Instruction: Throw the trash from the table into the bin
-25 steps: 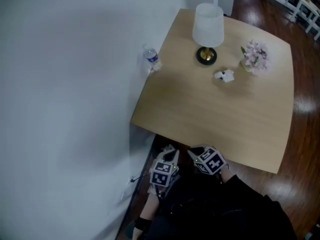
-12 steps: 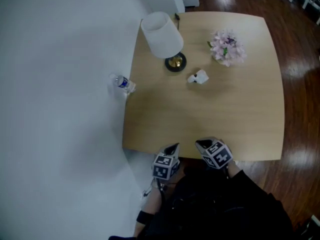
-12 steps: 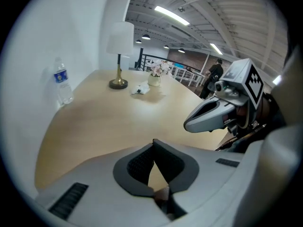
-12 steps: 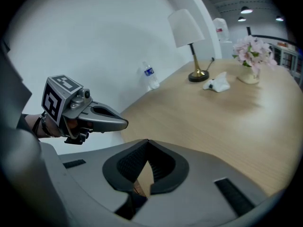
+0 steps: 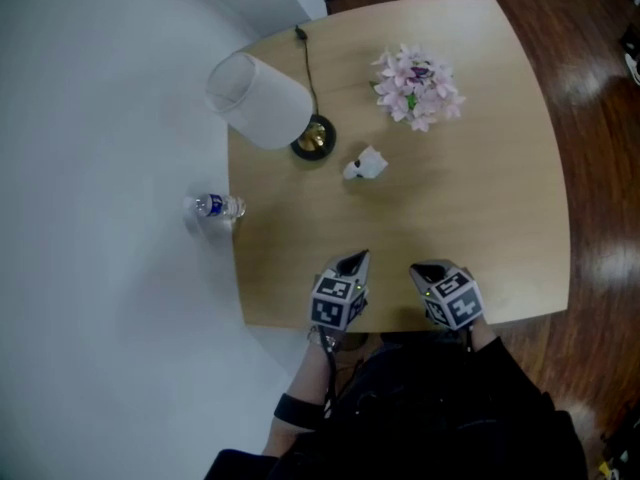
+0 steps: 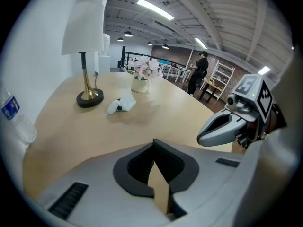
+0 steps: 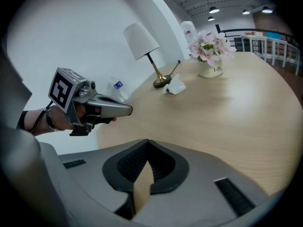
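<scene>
While the crumpled white trash (image 5: 365, 164) lies just beside the lamp (image 5: 262, 101) base, toward the counter's (image 5: 480, 218) far left corner, a bottle (image 5: 215, 206) sits at the left edge. Left hand-held gripper (image 5: 353, 260) and right hand-held gripper (image 5: 426, 269) over the near edge, jaws closed together, nothing held.

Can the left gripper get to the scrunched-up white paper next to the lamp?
Probably yes. Only bare table lies between the left gripper and the paper; the lamp stands aside. Its jaws are shut and must open first.

Left gripper (image 5: 354, 259), right gripper (image 5: 424, 268): grey shells, blk pads, b/w marker cubes (image 5: 336, 304). Person in dark top (image 5: 430, 408), blk wristband (image 5: 292, 411).
</scene>
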`<state>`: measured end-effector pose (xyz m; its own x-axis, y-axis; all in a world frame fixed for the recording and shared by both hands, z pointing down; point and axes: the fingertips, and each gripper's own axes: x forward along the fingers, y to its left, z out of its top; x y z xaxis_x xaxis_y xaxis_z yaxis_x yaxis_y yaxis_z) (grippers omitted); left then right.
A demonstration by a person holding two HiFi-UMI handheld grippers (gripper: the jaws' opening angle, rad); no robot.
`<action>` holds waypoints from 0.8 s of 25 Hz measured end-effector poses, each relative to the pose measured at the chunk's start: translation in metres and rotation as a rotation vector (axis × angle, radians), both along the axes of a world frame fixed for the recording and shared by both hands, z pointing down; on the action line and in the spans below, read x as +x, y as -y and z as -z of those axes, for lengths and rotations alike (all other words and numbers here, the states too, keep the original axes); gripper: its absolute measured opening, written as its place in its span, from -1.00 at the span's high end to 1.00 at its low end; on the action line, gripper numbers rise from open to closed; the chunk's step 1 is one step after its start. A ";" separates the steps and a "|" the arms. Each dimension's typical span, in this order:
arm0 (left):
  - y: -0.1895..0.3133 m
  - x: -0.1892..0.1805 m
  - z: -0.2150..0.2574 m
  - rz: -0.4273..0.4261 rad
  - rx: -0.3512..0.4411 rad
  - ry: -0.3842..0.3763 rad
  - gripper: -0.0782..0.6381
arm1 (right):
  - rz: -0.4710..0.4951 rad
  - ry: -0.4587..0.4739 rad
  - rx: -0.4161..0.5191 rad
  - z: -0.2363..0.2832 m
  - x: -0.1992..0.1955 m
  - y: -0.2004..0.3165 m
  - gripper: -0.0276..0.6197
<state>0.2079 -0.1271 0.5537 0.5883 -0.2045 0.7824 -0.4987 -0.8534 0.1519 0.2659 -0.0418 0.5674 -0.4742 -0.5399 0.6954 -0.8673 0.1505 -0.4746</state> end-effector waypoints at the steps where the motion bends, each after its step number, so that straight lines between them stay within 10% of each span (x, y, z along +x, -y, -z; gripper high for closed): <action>1: 0.009 0.005 -0.004 -0.016 0.015 0.017 0.78 | -0.012 0.007 -0.003 -0.002 0.004 0.004 0.89; 3: 0.032 0.018 -0.011 -0.055 0.041 0.052 0.70 | -0.034 0.020 -0.008 -0.007 0.011 0.011 0.89; 5: 0.057 0.034 -0.016 -0.084 0.068 0.068 0.02 | -0.054 0.034 -0.014 -0.013 0.017 0.017 0.89; 8: 0.098 0.055 -0.018 -0.111 0.132 0.082 -0.21 | -0.086 0.055 -0.018 -0.021 0.025 0.027 0.89; 20: 0.169 0.105 -0.066 -0.274 0.195 0.205 -0.26 | -0.156 0.086 -0.061 -0.038 0.042 0.030 0.89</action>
<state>0.3132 -0.2960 0.6196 0.4775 -0.2180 0.8512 -0.2512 -0.9622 -0.1055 0.3079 -0.0718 0.6051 -0.4468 -0.5700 0.6895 -0.8337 -0.0142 -0.5520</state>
